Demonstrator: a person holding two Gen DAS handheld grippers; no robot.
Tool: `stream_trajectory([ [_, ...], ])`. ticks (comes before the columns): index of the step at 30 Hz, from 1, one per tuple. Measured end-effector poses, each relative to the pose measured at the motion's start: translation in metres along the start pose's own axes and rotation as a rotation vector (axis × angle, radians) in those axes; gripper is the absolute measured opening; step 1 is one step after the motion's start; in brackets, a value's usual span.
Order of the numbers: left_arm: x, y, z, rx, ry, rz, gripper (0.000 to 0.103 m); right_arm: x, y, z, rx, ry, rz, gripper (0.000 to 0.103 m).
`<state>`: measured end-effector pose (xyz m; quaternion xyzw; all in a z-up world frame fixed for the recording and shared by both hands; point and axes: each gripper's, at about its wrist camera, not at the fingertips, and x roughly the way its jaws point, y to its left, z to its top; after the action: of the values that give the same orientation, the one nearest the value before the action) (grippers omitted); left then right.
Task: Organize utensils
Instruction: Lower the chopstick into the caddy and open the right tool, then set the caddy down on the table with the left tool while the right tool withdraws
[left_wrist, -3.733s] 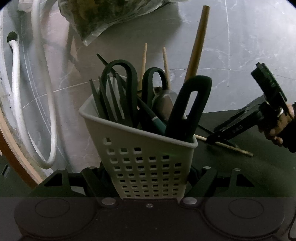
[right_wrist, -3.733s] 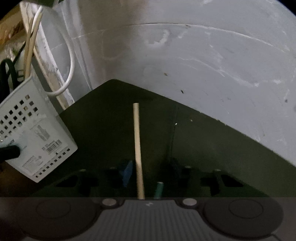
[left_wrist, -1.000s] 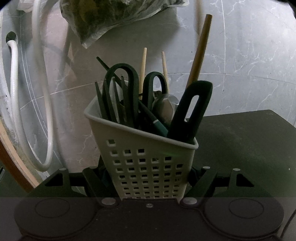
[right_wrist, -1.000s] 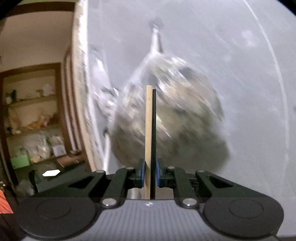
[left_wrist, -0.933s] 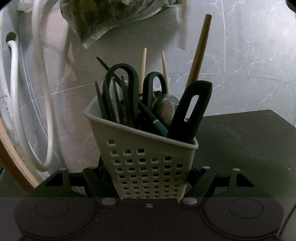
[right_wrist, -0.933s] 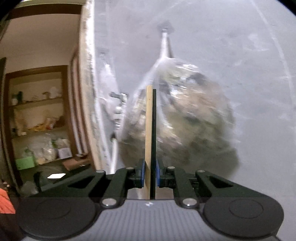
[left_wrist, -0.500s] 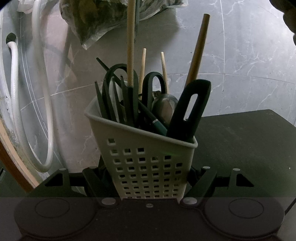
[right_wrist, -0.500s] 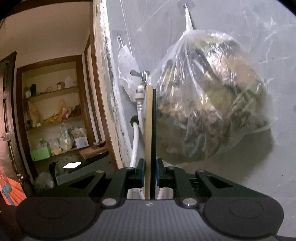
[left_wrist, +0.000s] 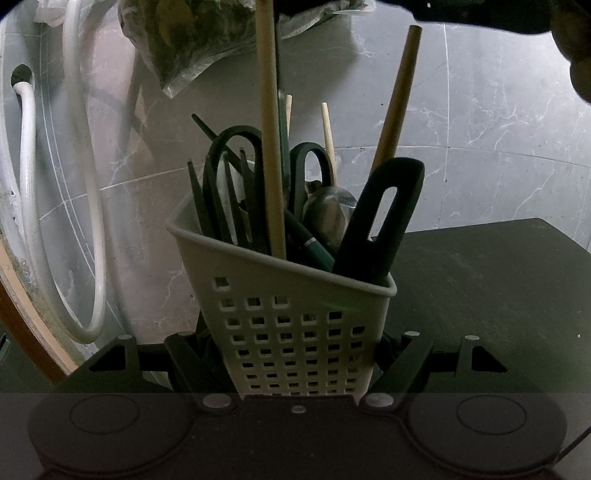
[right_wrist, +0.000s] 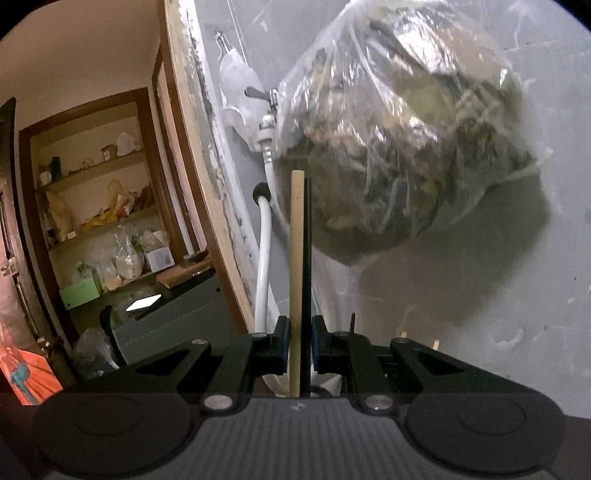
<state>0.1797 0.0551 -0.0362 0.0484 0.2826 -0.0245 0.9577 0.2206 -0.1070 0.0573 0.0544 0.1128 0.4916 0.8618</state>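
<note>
Left two-finger black tongs (left_wrist: 295, 354): angled down at the dark tabletop (left_wrist: 498, 295), clamped on the lower sides of the white perforated plastic utensil basket (left_wrist: 295, 325), one finger (left_wrist: 184, 354) on each flank. Basket tilted, top leaning to the upper left of these tongs, base right at their mouth. Sticking up from it, just beyond the fingers: dark scissor loops (left_wrist: 236, 147), a black slotted handle (left_wrist: 384, 214), a metal spoon bowl (left_wrist: 328, 210), a thick tan wooden rod (left_wrist: 399, 99), thin sticks.

Right two-finger black tongs (right_wrist: 300, 343): close to level, facing the grey wall, closed on a pale wooden chopstick (right_wrist: 296, 280) and a thin black stick (right_wrist: 306, 273) side by side, both standing upright across the blue-edged pads (right_wrist: 282, 343). In the left view, seen above the left tongs: the same pale chopstick (left_wrist: 271, 147) reaching down from the top edge, lower end inside the basket behind the near rim, dark stick close beside it.

Beyond the right tongs: a clear plastic bag (right_wrist: 399, 129) of dark dried matter hung on the wall, a white hose (right_wrist: 264, 258) to the left of the sticks.
</note>
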Motion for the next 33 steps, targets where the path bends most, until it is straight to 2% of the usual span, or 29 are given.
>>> stream_trajectory([
  [8, 0.000, 0.000, 0.000, 0.001, 0.000, 0.000, 0.078, 0.009, 0.002, -0.014, -0.006, 0.052, -0.011, 0.014],
  [19, 0.000, 0.000, 0.000, 0.000, 0.001, 0.000, 0.078, 0.006, 0.009, -0.024, -0.048, 0.048, -0.046, 0.014],
  [28, 0.001, -0.001, -0.002, -0.001, 0.004, 0.003, 0.078, 0.012, 0.018, -0.035, -0.074, 0.104, -0.033, 0.015],
  [29, 0.001, -0.001, -0.002, -0.002, 0.003, 0.003, 0.078, 0.012, 0.018, -0.035, -0.071, 0.108, -0.032, 0.019],
  [30, 0.000, -0.002, -0.002, -0.003, 0.003, 0.003, 0.078, 0.012, 0.018, -0.035, -0.067, 0.111, -0.034, 0.030],
  [33, 0.000, -0.002, -0.003, -0.004, 0.003, 0.004, 0.078, 0.009, 0.016, -0.038, -0.057, 0.116, -0.041, 0.045],
])
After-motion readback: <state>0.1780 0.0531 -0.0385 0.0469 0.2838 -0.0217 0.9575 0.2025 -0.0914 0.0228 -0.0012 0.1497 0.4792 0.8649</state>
